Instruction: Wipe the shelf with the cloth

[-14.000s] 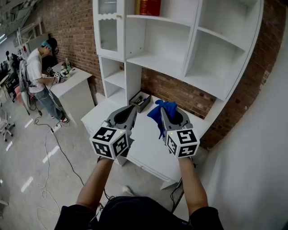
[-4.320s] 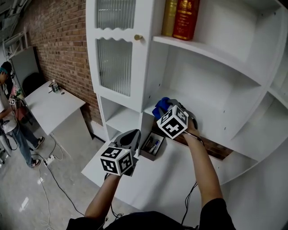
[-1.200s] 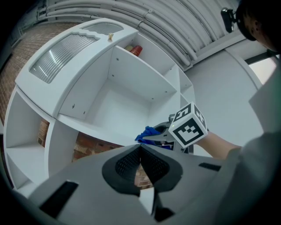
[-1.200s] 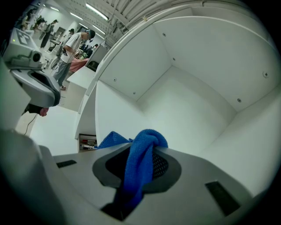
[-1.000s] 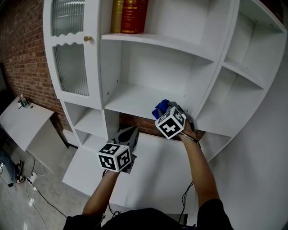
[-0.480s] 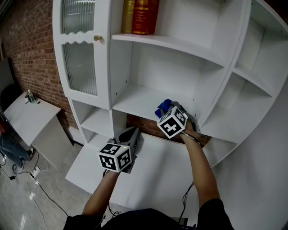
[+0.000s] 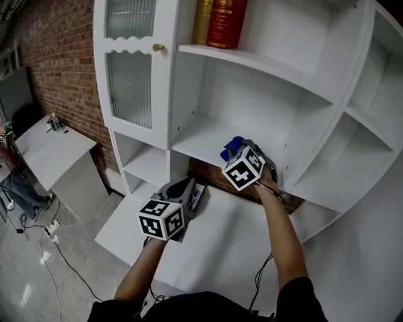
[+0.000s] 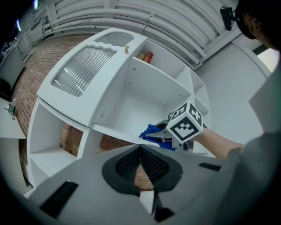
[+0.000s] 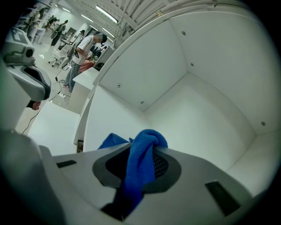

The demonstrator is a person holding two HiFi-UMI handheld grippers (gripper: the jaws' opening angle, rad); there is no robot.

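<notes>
Mid-frame in the head view, our right tool point(image 7: 241, 153) pinches the crumpled blue microfibre cloth point(image 7: 231, 147), which lies on the white shelf board point(image 7: 198, 135). Lower left, our left tool point(image 8: 140, 151) hangs empty, its jaws pressed together.

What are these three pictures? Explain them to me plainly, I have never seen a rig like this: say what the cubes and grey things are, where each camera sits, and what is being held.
There is no robot here. A person holds a pair of tongs in each hand, and the patterned cubes are part of those tongs. The head view comes from a camera on the person's head, looking down. The other two views come from cameras riding on each pair of tongs, looking along the jaws. The right tongs are shut on a blue cloth and hold it at the white shelf of a bookcase. The left tongs are shut and empty, lower down over a white desk. Two books stand one shelf up.
</notes>
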